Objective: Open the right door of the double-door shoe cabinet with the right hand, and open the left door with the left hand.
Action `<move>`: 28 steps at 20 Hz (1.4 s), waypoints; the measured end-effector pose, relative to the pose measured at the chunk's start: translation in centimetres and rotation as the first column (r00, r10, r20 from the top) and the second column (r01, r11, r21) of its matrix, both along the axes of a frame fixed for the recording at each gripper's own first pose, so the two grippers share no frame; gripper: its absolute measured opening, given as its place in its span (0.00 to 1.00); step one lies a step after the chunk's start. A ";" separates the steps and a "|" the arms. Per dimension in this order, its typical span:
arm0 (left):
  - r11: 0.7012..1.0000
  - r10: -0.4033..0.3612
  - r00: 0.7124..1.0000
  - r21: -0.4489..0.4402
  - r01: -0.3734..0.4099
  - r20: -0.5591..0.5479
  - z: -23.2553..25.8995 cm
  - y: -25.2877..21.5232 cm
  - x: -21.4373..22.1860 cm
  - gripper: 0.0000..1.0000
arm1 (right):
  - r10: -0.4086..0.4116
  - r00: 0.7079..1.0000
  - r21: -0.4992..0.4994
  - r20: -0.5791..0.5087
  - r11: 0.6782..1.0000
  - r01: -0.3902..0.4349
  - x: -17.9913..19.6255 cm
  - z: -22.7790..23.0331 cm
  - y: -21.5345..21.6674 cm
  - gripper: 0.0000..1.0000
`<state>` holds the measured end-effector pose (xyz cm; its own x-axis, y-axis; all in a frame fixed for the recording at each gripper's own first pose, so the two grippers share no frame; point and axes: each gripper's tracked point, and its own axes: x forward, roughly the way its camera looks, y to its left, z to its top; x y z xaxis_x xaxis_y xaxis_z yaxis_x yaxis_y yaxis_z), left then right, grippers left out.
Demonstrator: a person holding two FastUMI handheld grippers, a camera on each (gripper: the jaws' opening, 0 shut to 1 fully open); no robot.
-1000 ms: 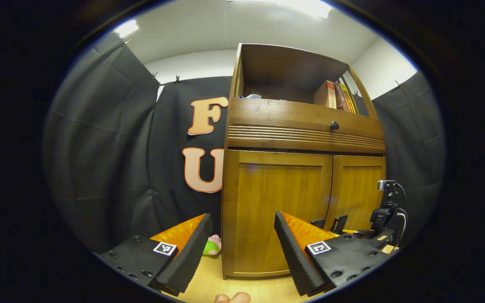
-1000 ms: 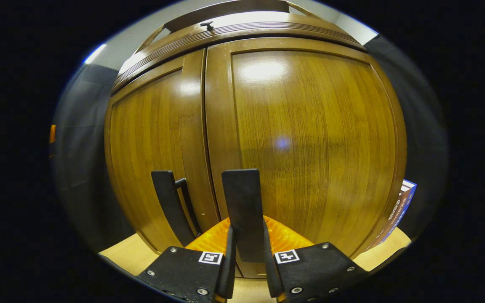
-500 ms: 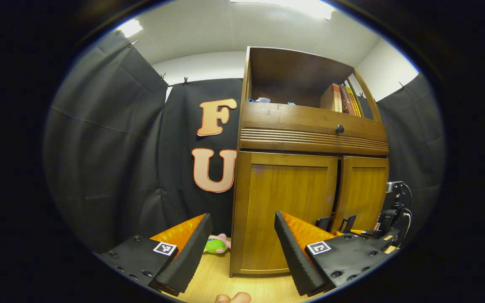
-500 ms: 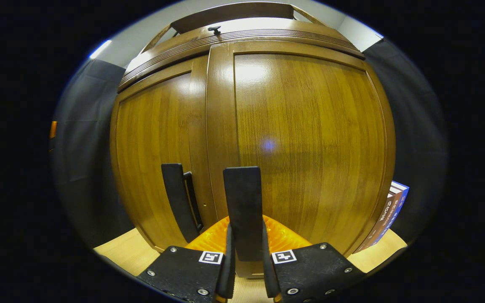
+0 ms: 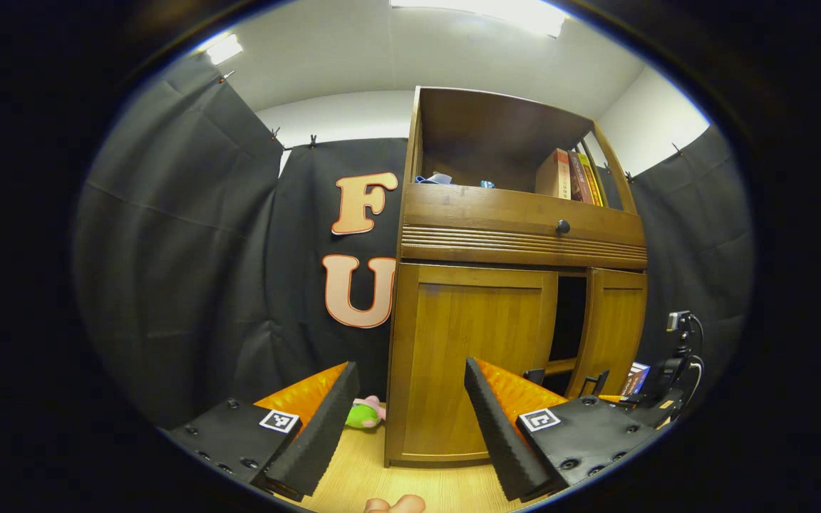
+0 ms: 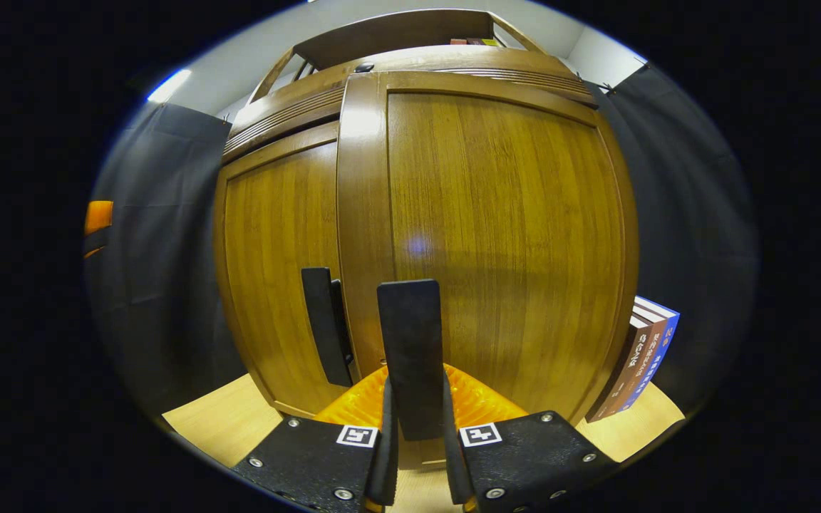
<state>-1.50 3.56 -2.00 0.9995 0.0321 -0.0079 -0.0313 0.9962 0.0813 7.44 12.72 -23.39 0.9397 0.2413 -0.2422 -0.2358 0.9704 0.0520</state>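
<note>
Cabinet (image 5: pixel 510 235) stands upright on the wood floor (image 5: pixel 360 477), tall axis vertical, front facing the left gripper view.

Right door (image 5: pixel 613 331) is swung partly out on its right-edge hinge; a dark vertical gap (image 5: pixel 567 317) shows between it and the left door (image 5: pixel 471 356). Left door is flat and closed. In the right gripper view the right door (image 6: pixel 503 235) stands forward of the left door (image 6: pixel 279 263), its free edge running top to bottom.

Right gripper (image 6: pixel 416 456): fingers clamped on the black handle (image 6: pixel 410 356) of the right door; handle is a vertical strip, long axis up-down, rising between the pads. The same gripper shows at the right door's lower edge in the left gripper view (image 5: pixel 638 399). Left door's handle (image 6: pixel 326 324) is also vertical, just beside the door seam, untouched.

Left gripper (image 5: pixel 410 413): fingers wide apart, nothing between them, well short of the cabinet, aimed at the left door's lower half.

Books (image 6: pixel 638 363) stand on the floor at the cabinet's right side, tilted against it. More books (image 5: pixel 571 177) stand on the top shelf's right end. A plush toy (image 5: pixel 364 413) lies on the floor at the cabinet's left corner.
</note>
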 end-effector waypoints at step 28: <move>0.999 -0.043 0.999 -0.012 0.043 0.024 1.9 -2.0 -4.2 0.95 | -0.073 0.997 -0.008 0.022 0.997 0.074 -9.2 2.8 -7.9 0.27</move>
<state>-5.73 1.57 -0.06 0.9998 -0.0109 0.0153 0.0098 0.9976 0.0683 -1.76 4.77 -20.57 0.9598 0.1693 -0.2238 -0.1647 0.9856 0.0391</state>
